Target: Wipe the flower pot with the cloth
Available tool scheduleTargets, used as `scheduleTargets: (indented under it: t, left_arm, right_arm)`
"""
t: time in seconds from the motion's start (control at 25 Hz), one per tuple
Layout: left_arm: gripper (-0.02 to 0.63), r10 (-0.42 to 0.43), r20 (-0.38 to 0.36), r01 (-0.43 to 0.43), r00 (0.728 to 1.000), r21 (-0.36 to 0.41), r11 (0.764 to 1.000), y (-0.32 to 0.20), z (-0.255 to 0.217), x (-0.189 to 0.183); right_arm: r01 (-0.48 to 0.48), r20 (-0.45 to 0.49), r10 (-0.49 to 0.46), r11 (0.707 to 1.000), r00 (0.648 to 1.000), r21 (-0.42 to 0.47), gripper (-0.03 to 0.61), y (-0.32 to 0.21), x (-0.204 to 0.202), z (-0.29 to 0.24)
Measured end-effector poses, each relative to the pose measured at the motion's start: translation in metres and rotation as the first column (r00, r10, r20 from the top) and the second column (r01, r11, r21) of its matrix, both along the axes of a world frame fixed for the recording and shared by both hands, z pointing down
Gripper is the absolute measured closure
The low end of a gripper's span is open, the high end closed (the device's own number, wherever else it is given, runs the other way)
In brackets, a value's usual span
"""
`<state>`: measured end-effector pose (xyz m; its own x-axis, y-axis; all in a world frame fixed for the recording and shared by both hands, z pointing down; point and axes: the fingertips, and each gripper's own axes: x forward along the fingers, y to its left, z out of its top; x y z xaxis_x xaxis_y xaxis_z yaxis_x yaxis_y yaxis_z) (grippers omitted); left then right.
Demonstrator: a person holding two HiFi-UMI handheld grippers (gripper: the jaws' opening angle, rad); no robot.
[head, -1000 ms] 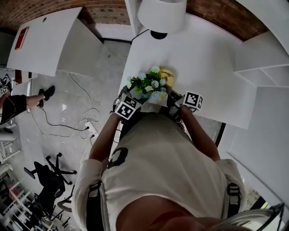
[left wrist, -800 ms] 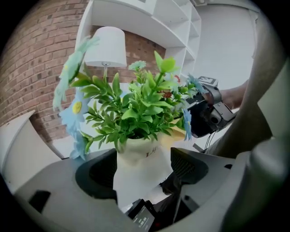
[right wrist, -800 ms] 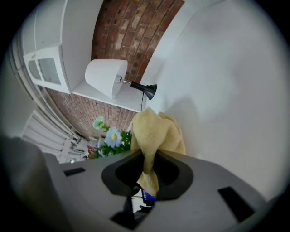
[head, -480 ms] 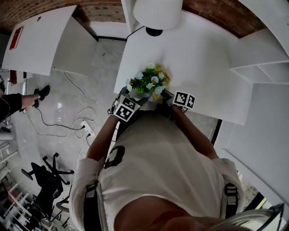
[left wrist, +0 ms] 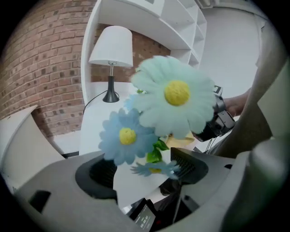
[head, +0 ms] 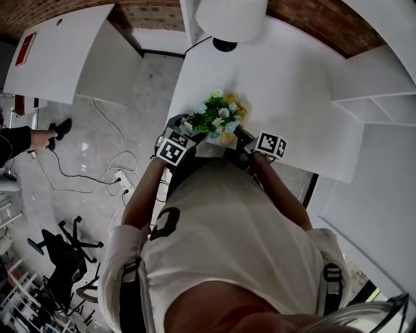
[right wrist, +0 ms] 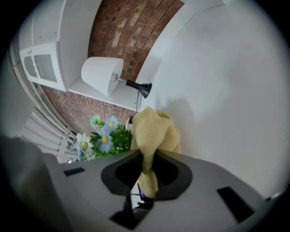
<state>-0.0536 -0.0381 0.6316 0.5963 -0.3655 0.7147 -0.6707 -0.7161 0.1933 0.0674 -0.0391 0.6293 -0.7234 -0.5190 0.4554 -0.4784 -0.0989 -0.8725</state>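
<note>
White lamp (head: 231, 18) on desk (head: 292, 84)

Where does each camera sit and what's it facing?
Head view: on the person's head, steeply down at desk and flowers; torso, arms show.
Left gripper view: on the left hand-held gripper, along jaws clamping the flower pot, lamp behind.
Right gripper view: on the right hand-held gripper, along jaws pinching the cloth.
All share the flowers and lamp.
</note>
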Motion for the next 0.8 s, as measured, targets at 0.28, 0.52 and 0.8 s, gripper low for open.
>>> scheduleTargets:
  t: [0.28, 0.52, 0.8]
  left_arm:
    - [0.258, 0.051, -0.005, -0.051, 0.999, -0.027, 0.998, 0.019, 0.009, 0.022]
    - [0.258, 0.075, 0.000, -0.075, 0.997, -0.025, 0.997, 0.027, 0.008, 0.027]
    - [0.258, 0.106, 0.012, -0.105, 0.994, -0.049, 0.993, 0.027, 0.003, 0.010]
  right_arm:
    - [0.045, -0.011, -0.044, 0.996, 0.999, 0.071, 0.522, -0.004, -0.009, -0.020]
    - [0.030, -0.047, -0.027, 0.998, 0.999, 0.046, 0.523, -0.004, -0.008, 0.002]
    - [0.031, -0.087, -0.032, 0.999, 0.996, -0.006, 0.512, 0.005, -0.005, 0.031]
